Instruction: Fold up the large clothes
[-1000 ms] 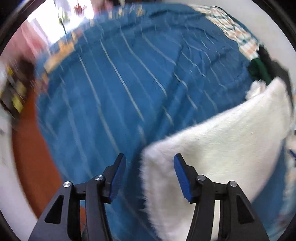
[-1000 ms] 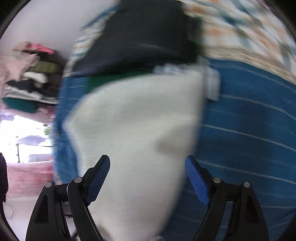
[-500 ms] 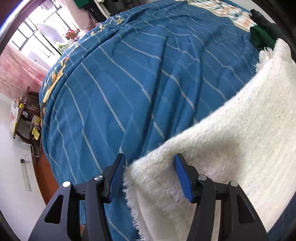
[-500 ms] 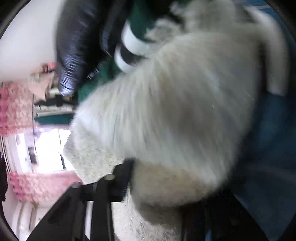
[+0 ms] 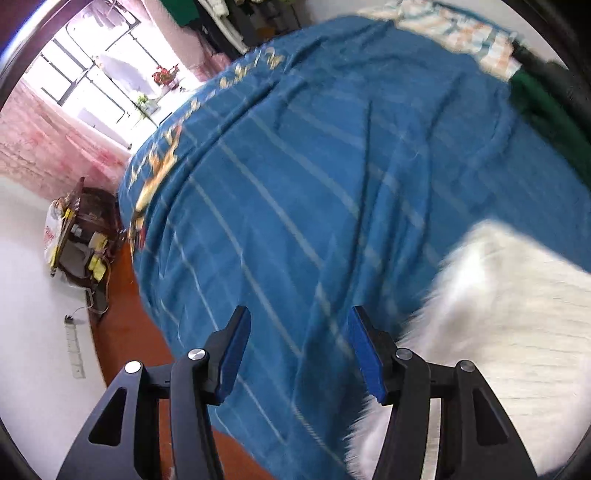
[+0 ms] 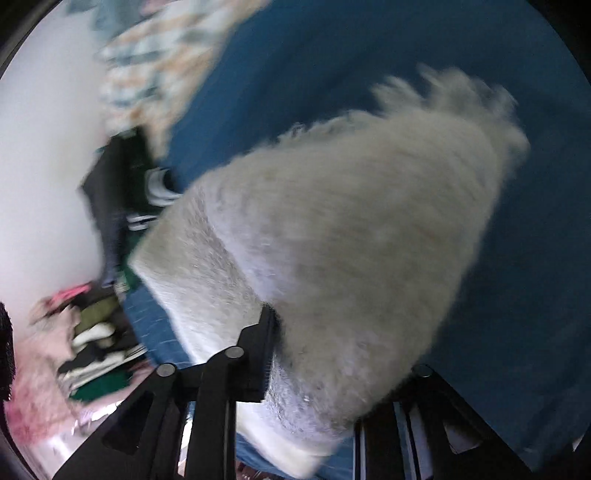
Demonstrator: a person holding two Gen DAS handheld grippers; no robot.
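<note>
A fluffy white garment [image 6: 354, 236] is folded into a thick bundle above the blue striped bedspread [image 5: 314, 177]. My right gripper [image 6: 314, 365] is shut on the white garment, which bulges between the fingers and hides the right finger. In the left wrist view the garment [image 5: 509, 314] fills the lower right, beside the right finger [image 5: 365, 350]. My left gripper [image 5: 295, 347] is open and empty, with only bedspread between its blue pads.
Dark green and black clothes [image 5: 546, 110] lie at the bed's far right, next to a checked pillow [image 5: 454, 33]. A pile of clothes [image 6: 92, 350] stands by the wall. A dark bedside stand [image 5: 81, 236] is at left on the orange floor [image 5: 122, 339].
My left gripper has drawn away from the garment edge that lay between its fingers and now frames bare bedspread. My right gripper closed on the garment and has swung it over the bed.
</note>
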